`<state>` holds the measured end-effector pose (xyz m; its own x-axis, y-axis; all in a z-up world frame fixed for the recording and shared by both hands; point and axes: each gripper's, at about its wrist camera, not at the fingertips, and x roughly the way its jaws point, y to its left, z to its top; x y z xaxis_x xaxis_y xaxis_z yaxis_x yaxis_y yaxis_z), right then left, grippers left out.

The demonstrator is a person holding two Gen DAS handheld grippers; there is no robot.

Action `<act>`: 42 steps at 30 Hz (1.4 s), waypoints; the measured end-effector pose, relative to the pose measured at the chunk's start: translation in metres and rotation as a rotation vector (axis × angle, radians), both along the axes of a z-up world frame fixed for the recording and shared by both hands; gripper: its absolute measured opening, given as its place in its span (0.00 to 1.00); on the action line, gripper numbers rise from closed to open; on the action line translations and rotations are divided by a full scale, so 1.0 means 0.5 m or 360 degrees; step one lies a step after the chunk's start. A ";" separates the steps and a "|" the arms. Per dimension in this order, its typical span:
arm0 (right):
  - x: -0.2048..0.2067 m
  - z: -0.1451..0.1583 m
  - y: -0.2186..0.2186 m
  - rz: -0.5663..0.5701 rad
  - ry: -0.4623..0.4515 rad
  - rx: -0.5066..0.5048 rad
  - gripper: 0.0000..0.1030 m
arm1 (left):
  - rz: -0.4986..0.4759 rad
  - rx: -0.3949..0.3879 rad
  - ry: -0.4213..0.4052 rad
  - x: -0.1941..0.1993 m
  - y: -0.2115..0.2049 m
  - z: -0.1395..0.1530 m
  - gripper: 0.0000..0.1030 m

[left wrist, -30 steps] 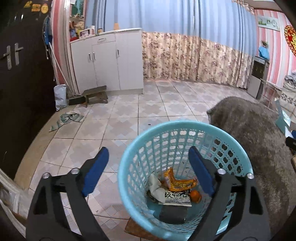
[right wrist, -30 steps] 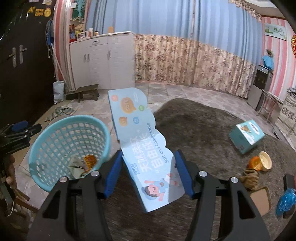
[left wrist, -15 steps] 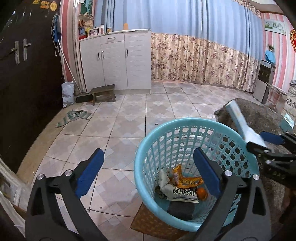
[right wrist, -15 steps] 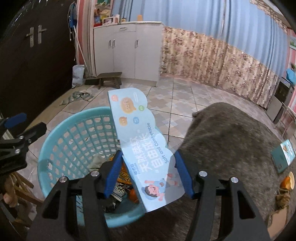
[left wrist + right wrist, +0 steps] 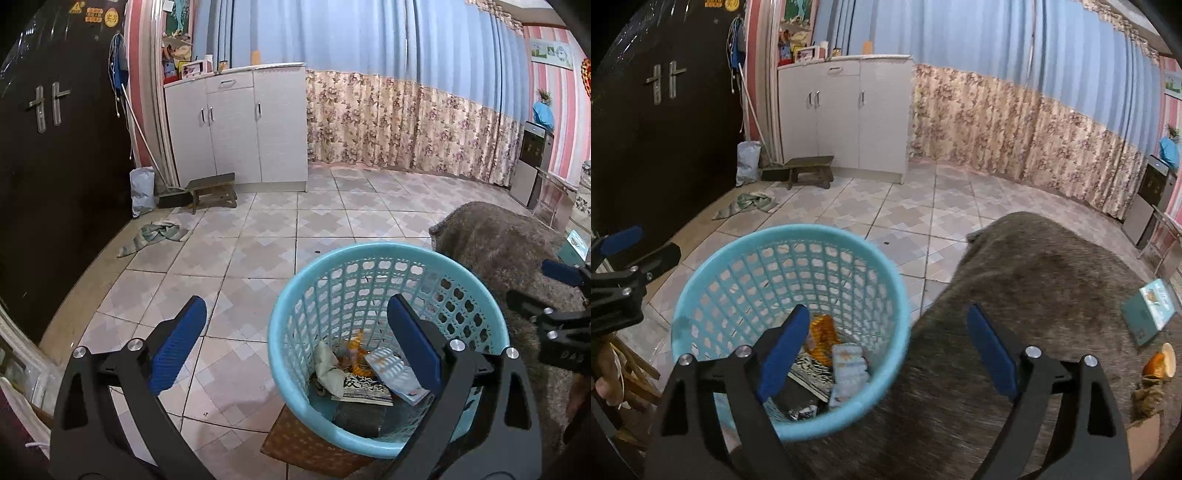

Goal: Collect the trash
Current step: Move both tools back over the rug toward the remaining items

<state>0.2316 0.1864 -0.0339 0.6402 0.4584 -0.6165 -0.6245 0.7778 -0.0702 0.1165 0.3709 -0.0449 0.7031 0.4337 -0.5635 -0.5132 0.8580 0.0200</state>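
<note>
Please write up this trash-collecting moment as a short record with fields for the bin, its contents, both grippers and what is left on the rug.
bin: round light-blue plastic mesh basket, on the tiled floor at the edge of the grey shaggy rug
contents: pale-blue printed package, orange wrapper, other scraps
left gripper: open, empty
right gripper: jaws opening, nothing between them
left on rug: teal cardboard box, orange-and-cream cup

light: dim, bluish indoor | edges: fisheye-warped, vignetted | right view: motion-blurred
</note>
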 end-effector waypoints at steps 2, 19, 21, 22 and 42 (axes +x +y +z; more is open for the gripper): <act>-0.002 0.015 -0.027 -0.0028 -0.0034 -0.0004 0.83 | -0.0003 -0.0015 -0.0010 0.000 -0.011 0.008 0.94; -0.025 0.115 -0.383 -0.0400 -0.0118 0.0165 0.84 | -0.0187 -0.0018 -0.0084 0.020 -0.246 0.077 0.95; -0.028 0.114 -0.425 -0.0441 -0.0122 0.0168 0.84 | -0.0231 -0.0022 -0.0080 0.028 -0.285 0.075 0.95; -0.031 0.113 -0.454 -0.0471 -0.0123 0.0165 0.84 | -0.0245 -0.0021 -0.0078 0.031 -0.299 0.074 0.95; -0.043 0.032 -0.829 -0.0997 -0.0070 -0.0026 0.84 | -0.0609 -0.0139 -0.0075 0.167 -0.610 0.064 0.95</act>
<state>0.2103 -0.2282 -0.0182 0.8092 -0.0211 -0.5872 -0.0467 0.9939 -0.1002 0.2001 0.0661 -0.0128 0.8306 0.0872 -0.5500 -0.1546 0.9850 -0.0772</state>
